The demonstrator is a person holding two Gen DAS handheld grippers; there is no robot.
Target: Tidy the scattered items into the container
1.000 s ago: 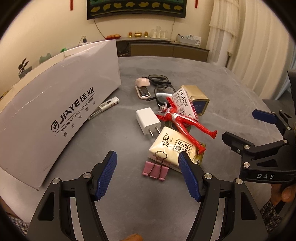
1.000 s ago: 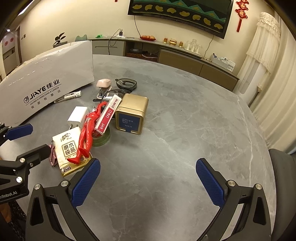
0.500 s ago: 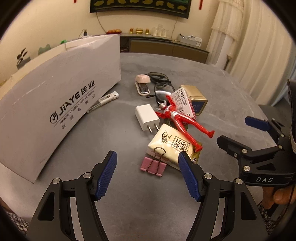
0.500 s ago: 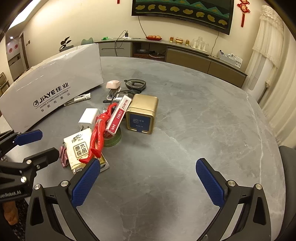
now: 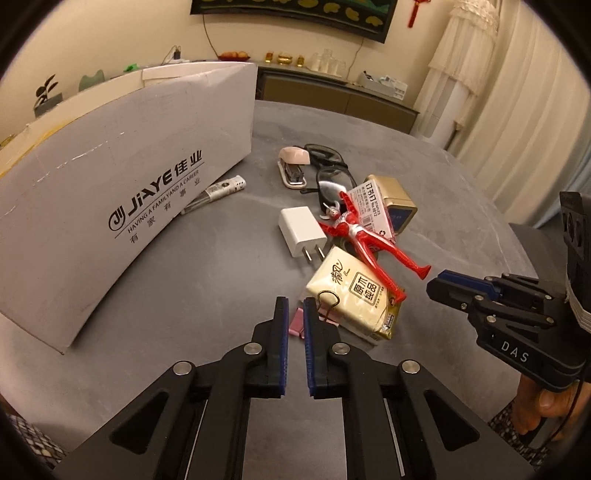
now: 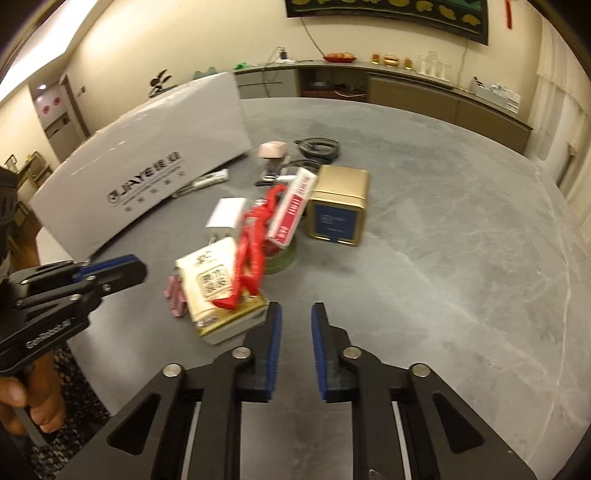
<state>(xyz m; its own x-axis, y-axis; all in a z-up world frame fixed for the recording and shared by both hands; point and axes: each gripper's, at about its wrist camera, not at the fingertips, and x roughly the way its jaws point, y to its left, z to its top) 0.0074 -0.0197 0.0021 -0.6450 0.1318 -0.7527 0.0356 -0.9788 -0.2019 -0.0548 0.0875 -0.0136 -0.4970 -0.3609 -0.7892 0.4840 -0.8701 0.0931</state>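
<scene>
We're in a home's dining or living room. A long low sideboard (image 6: 406, 92) runs along the far wall, carrying a plate of fruit (image 6: 338, 56), small gold ornaments (image 6: 390, 61) and a cluster of clear glasses (image 6: 434, 66). Above it hangs a dark framed picture (image 6: 388, 11), with a red knot decoration (image 5: 415, 11) to its right. Cream curtains (image 5: 517, 110) fall on the right, and a big round grey stone table (image 6: 443, 240) fills the near ground.
</scene>
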